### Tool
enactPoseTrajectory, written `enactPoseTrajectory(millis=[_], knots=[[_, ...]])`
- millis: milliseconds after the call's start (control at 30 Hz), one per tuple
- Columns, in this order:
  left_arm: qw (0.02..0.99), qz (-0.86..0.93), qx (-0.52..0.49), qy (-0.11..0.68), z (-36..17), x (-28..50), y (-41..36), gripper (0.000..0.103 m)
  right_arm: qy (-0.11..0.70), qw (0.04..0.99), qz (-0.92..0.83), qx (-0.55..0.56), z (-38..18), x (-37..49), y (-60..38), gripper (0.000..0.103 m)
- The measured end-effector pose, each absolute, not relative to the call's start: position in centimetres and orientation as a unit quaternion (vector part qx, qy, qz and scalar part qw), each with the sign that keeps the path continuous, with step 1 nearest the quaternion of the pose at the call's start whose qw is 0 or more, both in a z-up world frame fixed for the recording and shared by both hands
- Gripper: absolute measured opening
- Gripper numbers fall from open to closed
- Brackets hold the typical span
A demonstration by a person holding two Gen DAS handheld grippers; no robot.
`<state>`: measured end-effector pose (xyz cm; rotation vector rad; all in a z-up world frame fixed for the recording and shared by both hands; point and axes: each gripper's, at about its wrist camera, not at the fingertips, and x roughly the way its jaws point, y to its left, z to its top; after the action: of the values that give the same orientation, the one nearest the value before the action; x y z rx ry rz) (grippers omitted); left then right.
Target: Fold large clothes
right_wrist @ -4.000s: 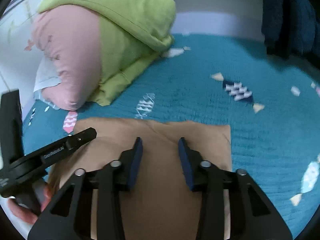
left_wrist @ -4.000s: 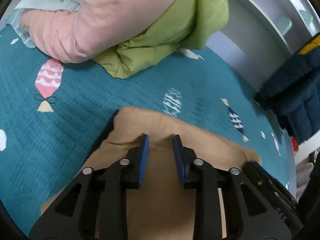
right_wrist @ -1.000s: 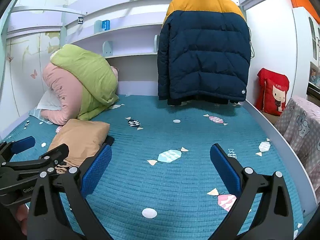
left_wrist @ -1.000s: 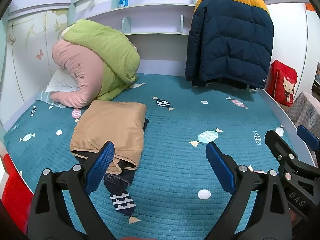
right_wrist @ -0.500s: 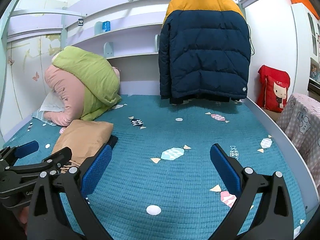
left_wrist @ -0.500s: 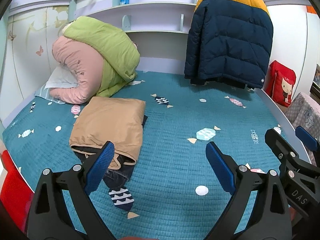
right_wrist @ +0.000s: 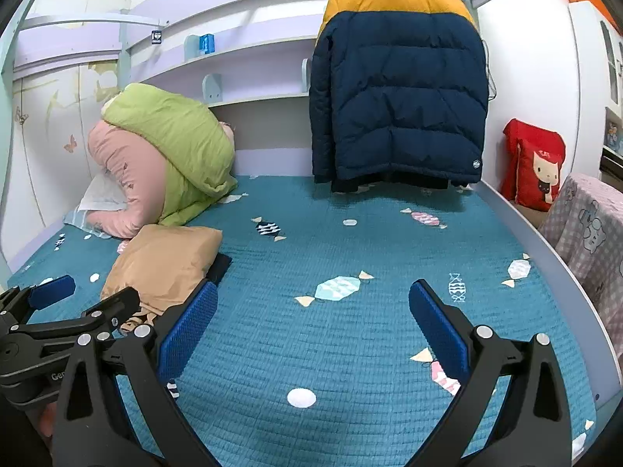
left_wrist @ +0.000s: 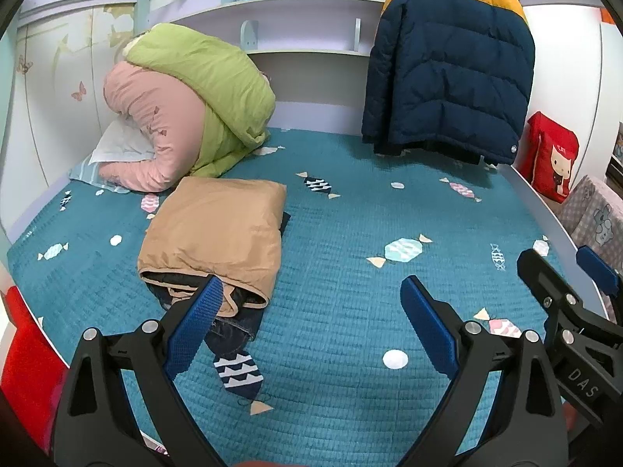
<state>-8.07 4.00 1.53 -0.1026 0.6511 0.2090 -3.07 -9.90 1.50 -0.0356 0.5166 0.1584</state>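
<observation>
A tan jacket lies folded into a rectangle on the teal bed cover, left of centre, with its dark lining showing at the near end. It also shows in the right wrist view. My left gripper is open wide and empty, held above the bed's near edge, just right of the jacket's near end. My right gripper is open wide and empty, to the right of the jacket. A navy and yellow puffer jacket hangs at the back.
A rolled pink and green duvet and a white pillow sit at the back left corner. A red cushion stands at the right wall. A checked pink cloth lies at the right edge. Shelves run along the back wall.
Four seconds ago both grippers were low over the tan jacket with jaws narrow. Now both are pulled back, raised and opened wide. Over the last second both views shifted only slightly.
</observation>
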Motion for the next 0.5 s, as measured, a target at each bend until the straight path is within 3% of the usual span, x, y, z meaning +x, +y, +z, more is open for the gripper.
enactPoseTrajectory(millis=[500], knots=[[0.935, 0.103, -0.057, 0.335, 0.46, -8.25, 4.25, 0.093, 0.269, 0.959, 0.085, -0.013, 0.78, -2.81, -9.99, 0.095]])
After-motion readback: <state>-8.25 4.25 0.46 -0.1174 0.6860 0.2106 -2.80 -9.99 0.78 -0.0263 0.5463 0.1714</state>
